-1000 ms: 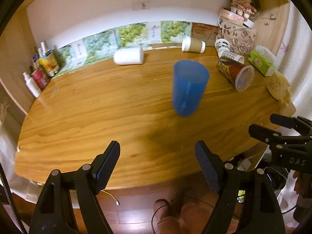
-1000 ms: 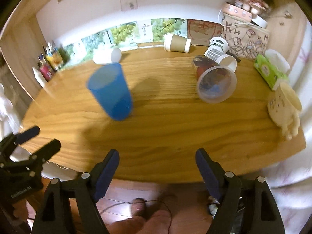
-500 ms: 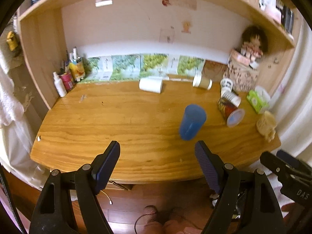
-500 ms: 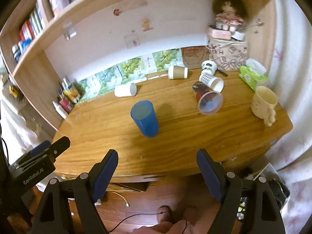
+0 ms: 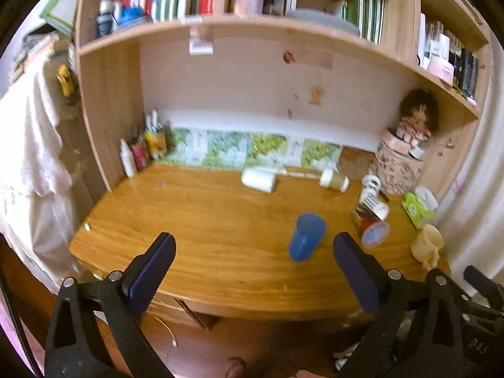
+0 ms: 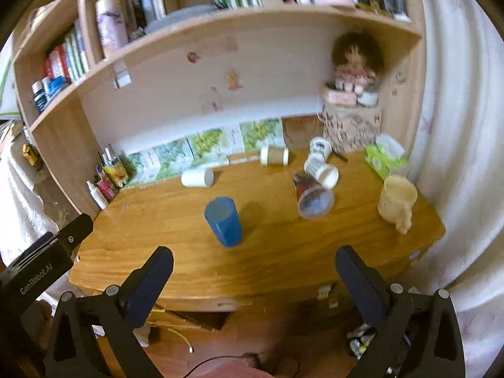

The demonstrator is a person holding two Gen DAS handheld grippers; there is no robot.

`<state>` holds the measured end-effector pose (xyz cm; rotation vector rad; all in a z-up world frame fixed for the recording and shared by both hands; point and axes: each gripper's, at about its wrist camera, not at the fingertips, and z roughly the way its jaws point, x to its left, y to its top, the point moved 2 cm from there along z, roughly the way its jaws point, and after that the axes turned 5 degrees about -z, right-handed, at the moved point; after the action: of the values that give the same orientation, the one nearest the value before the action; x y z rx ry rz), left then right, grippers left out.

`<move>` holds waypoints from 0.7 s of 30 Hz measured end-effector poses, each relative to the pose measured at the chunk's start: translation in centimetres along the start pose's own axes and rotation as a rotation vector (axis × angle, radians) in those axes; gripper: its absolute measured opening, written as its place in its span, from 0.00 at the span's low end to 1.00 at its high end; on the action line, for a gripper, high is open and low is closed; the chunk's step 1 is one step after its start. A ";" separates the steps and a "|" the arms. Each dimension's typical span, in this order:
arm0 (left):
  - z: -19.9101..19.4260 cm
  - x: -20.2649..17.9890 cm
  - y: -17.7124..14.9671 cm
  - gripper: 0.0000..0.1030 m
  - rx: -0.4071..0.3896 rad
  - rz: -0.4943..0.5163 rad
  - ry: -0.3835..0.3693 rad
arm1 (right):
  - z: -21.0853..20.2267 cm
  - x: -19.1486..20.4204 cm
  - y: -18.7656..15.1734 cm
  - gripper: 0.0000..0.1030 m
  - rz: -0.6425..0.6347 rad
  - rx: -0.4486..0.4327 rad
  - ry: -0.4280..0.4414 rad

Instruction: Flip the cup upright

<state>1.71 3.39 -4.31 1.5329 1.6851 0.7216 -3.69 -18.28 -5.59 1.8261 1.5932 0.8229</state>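
Observation:
A blue plastic cup [image 5: 306, 237] stands upright, mouth up, on the wooden desk [image 5: 204, 226]; it also shows in the right wrist view [image 6: 224, 221]. My left gripper [image 5: 253, 267] is open and empty, held back off the desk's front edge, well short of the cup. My right gripper [image 6: 254, 272] is open and empty, also back from the front edge. Several other cups lie on their sides at the back right: a white one [image 5: 259, 180], a brown paper one [image 5: 334, 181], a patterned one with a clear rim [image 6: 312, 197].
A cream mug [image 6: 397, 200] stands upright at the desk's right end beside a green tissue pack [image 6: 386, 157]. Small bottles [image 5: 138, 154] line the back left corner. A doll on a patterned box [image 6: 352, 107] sits at the back right. Bookshelves hang above.
Both grippers have drawn back and up from the desk, so the cup looks smaller and the shelves come into view. The blue cup has stayed upright where it stood.

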 end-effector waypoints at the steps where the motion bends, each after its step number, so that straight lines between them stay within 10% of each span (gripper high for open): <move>1: -0.3 0.0 0.1 0.98 -0.022 0.004 0.008 | -0.2 0.1 0.2 1.00 -0.007 -0.020 0.007; 21: -4.1 0.4 0.0 0.98 -0.246 0.043 0.051 | -3.4 1.9 0.3 1.00 -0.052 -0.234 0.043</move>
<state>-1.67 4.05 -1.97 1.3910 1.5394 0.9596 -5.90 -16.34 -3.06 1.6057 1.4946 0.9868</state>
